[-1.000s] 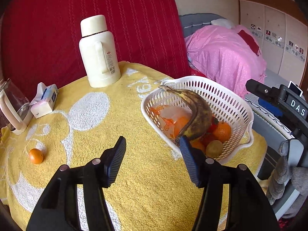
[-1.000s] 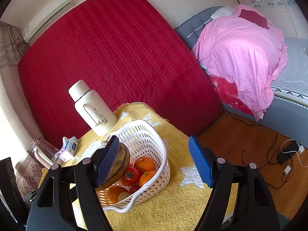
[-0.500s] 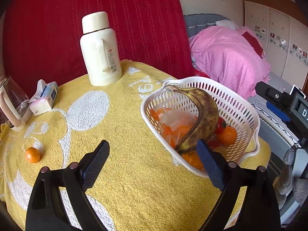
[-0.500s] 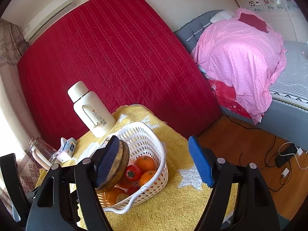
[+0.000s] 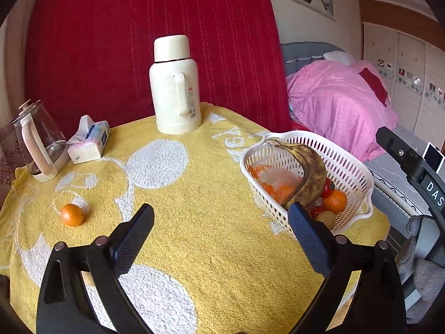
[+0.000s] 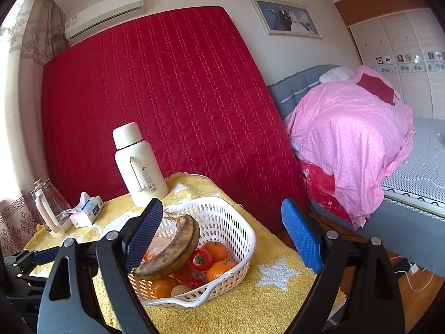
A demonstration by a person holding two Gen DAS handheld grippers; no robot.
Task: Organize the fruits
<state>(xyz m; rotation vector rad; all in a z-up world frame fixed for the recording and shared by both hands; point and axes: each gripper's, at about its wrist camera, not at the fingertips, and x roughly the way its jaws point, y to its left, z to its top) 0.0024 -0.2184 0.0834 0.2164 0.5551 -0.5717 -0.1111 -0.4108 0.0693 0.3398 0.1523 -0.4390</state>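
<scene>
Left of the white basket (image 5: 345,164), seen from the left wrist, one loose orange (image 5: 73,215) lies on the yellow towel (image 5: 211,222), well apart from the basket and near the glass kettle (image 5: 41,144). The left gripper (image 5: 221,229) hangs over bare towel, its jaws opening wide with nothing between them. Inside the basket I count one brown banana (image 5: 311,172), one plastic bag (image 5: 278,179), at least one orange and one red fruit; more are half hidden. Behind the basket stands one cream thermos (image 5: 176,89), and one tissue pack (image 5: 89,144) lies beside the kettle.

Over the basket, from the right wrist, the right gripper (image 6: 222,236) also has its jaws opening, empty; the banana only shows behind its left pad. Here the basket holds one banana, four oranges, two red fruits and one pale fruit.

By my judgement the step in hand is fetching the last stray fruit: the left gripper must swing toward the orange, straddle it and close gently, since it can roll.
</scene>
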